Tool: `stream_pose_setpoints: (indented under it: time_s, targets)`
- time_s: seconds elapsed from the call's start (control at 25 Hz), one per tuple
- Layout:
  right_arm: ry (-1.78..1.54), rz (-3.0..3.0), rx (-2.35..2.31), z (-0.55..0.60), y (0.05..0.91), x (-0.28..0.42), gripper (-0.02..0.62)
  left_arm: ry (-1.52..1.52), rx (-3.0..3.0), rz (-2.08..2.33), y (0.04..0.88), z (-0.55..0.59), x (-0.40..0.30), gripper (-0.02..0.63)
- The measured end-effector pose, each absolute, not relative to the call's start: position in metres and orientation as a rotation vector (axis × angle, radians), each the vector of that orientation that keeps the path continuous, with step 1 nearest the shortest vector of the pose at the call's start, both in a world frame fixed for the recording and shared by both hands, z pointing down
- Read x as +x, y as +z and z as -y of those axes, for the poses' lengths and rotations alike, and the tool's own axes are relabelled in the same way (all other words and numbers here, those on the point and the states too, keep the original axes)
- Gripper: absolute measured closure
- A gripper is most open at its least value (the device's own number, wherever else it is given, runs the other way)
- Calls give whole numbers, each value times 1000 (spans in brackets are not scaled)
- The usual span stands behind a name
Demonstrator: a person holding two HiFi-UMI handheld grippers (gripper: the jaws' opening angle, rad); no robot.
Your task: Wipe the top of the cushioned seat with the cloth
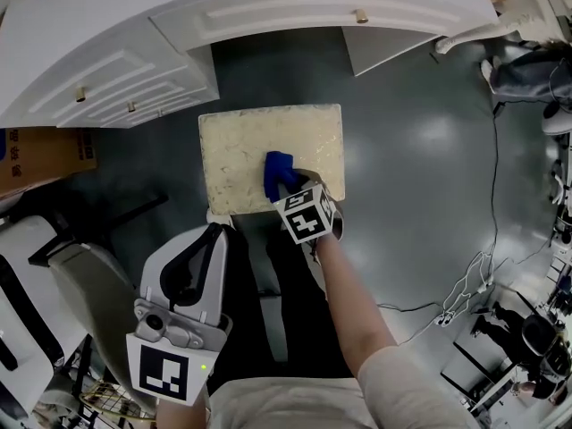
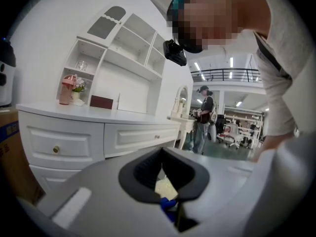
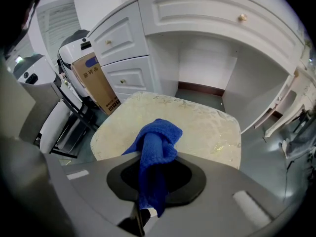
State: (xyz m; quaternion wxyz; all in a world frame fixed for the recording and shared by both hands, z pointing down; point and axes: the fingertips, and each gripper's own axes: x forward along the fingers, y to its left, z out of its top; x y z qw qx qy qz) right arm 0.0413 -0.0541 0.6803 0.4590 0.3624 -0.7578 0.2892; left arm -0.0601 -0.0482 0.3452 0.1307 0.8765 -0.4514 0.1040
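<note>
Cloth bunched on cushioned seat nr front edge, w/ right gripper clamped on it, tilted steeply down to press fabric onto the top. Left gripper closed, empty, held clear of seat.

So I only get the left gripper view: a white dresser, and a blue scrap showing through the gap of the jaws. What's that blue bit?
Observer: A blue cloth, pinched in the right gripper.
Operator: Is it touching anything?
Observer: Its bunched end looks to rest on the cream cushioned seat, near the edge closest to the person.
Operator: And where's my gripper?
Observer: The left gripper is off the seat, beyond its near left corner in the head view.
</note>
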Motion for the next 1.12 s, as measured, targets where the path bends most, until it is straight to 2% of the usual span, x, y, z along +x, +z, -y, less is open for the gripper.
stream_pose_setpoints:
  time_s: [1.12]
  targets:
    - [848, 1765, 1029, 52, 688, 195, 531, 309, 2570, 1257, 348, 56, 30, 607]
